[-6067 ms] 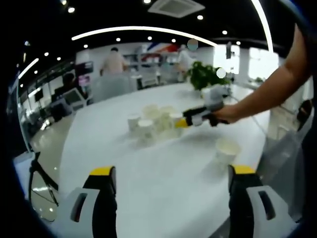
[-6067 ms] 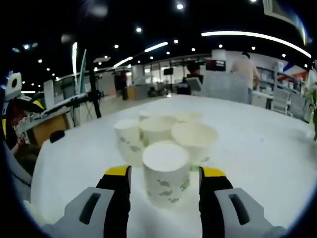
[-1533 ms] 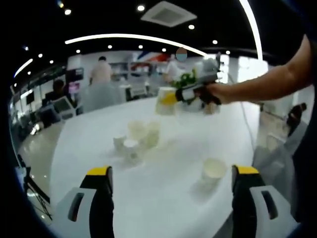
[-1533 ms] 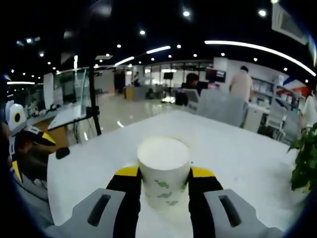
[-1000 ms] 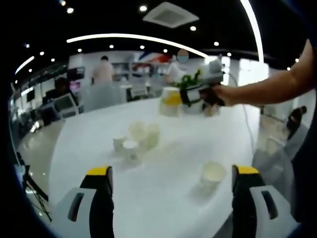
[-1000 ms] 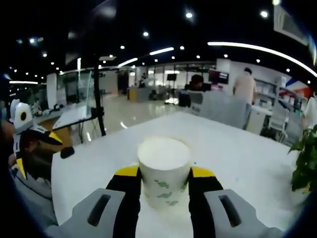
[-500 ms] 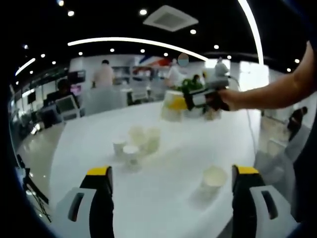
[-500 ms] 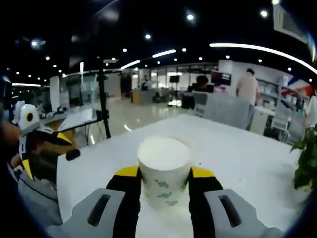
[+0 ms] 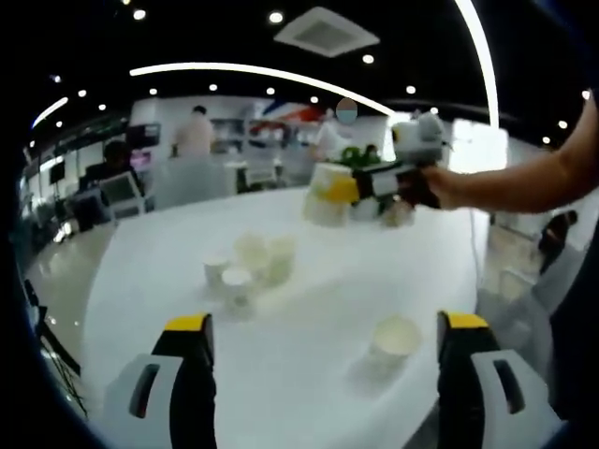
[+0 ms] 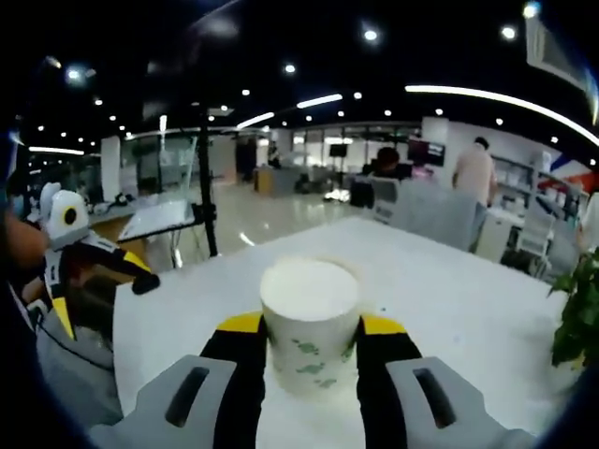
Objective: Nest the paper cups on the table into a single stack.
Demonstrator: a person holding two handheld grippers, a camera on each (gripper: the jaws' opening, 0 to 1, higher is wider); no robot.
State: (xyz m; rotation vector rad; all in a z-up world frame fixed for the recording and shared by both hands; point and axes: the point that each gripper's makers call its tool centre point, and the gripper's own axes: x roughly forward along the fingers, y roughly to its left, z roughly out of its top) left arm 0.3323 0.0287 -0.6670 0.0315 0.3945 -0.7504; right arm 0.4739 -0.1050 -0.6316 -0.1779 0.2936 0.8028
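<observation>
Above the white table (image 9: 309,346), in the left gripper view, the right gripper (image 9: 348,189) comes in from the right w/ a person's bare forearm (image 9: 524,182) behind it, held up off the surface and clamped on a held paper cup (image 9: 326,195); the cup looks upside down, wide end low, though it's blurry so can't be sure. In the right gripper view the same cup (image 10: 309,323) sits between the right gripper's yellow-tipped jaws, both pressed against its sides, pale w/ green leaf print, flat end facing the camera. The left gripper (image 9: 323,327) has jaws spread wide apart at the bottom of its own view, nothing between them; it also appears at the left edge of the right gripper view (image 10: 80,262). On the table, toward the middle-left, a cluster of cups (image 9: 248,267) stands close together, some apparently touching; exact count is hard to make out. A lone cup (image 9: 393,339) stands upright, mouth up, nearer the right-hand jaw of the left gripper, well apart from the cluster. A green plant (image 9: 360,157) is at the far side of the table, also at the right of the right gripper view (image 10: 573,323). Background: open office w/ desks, ceiling lights, a few people.
</observation>
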